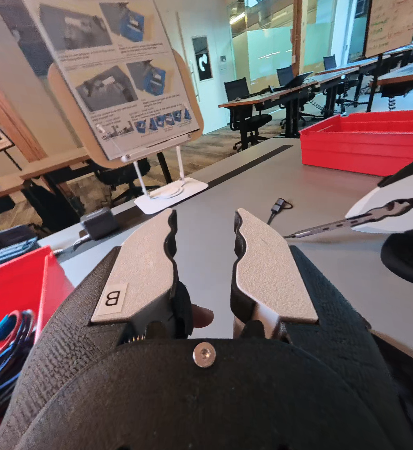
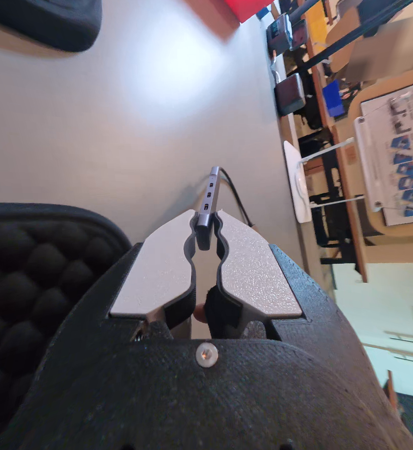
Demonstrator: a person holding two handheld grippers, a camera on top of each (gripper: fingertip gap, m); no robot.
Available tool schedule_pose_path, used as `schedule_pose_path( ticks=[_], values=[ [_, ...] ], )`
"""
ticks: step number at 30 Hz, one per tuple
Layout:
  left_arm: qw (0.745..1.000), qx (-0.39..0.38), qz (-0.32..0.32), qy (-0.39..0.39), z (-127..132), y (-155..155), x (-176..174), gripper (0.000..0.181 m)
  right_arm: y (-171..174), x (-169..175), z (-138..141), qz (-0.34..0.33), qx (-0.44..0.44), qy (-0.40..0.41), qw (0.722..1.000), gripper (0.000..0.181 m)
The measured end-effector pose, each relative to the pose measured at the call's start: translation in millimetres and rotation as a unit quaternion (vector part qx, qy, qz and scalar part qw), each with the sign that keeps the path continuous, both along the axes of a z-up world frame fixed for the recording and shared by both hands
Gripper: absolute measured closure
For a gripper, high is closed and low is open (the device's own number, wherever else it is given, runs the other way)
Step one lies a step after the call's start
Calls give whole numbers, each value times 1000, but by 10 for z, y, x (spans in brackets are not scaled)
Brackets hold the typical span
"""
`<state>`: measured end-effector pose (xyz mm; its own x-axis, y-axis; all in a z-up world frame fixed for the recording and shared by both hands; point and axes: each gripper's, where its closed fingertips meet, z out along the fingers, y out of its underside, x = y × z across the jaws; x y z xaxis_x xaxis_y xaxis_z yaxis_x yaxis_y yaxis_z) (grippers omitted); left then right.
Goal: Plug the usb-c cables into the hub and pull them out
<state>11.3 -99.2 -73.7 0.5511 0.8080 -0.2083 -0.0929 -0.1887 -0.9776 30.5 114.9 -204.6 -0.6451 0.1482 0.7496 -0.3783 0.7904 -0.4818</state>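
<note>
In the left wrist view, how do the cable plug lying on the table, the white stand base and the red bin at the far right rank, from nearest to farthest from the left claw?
From the left claw:
1. The cable plug, just ahead and slightly right on the grey table.
2. The white stand base, ahead and left, at the table's far edge. These two are nearly tied.
3. The red bin, far right, clearly the farthest.

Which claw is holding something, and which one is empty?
The right claw pinches the grey hub. The left claw is open with nothing in it.
</note>
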Motion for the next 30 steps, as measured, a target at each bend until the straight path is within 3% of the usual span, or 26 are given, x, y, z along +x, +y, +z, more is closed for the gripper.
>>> schedule_pose_path(
  ticks=[7, 9, 11, 14, 17, 21, 25, 27, 30],
  values=[
    [998, 31, 47, -19, 55, -409, 27, 136, -7, 212, -236, 27, -8, -135, 990, 151],
    [998, 27, 55, -27, 40, -476, 47, 135, -10, 269, -213, 34, -23, -185, 982, 138],
    [997, 16, 60, -38, 8, -527, 64, 132, -22, 316, -118, 36, -61, -246, 967, 120],
    [996, 22, 65, -49, 4, -601, 80, 127, -84, 255, 258, 36, -183, -301, 935, 106],
    [995, 21, 80, -61, -3, -737, 55, 120, -87, -3, 588, 5, -285, -282, 916, 98],
    [991, -2, 108, -81, 62, -1134, 2, 114, -152, -264, 822, -7, -357, -251, 900, 87],
    [983, -47, 105, -143, 1, -1693, -151, 114, -211, -438, 933, 6, -424, -250, 871, 89],
    [973, -110, 130, -158, -49, -2020, -300, 114, -193, -490, 941, 9, -451, -260, 854, 92],
    [956, -180, 138, -187, -68, -2344, -570, 121, -80, -557, 896, -10, -459, -255, 851, 95]
  ],
)
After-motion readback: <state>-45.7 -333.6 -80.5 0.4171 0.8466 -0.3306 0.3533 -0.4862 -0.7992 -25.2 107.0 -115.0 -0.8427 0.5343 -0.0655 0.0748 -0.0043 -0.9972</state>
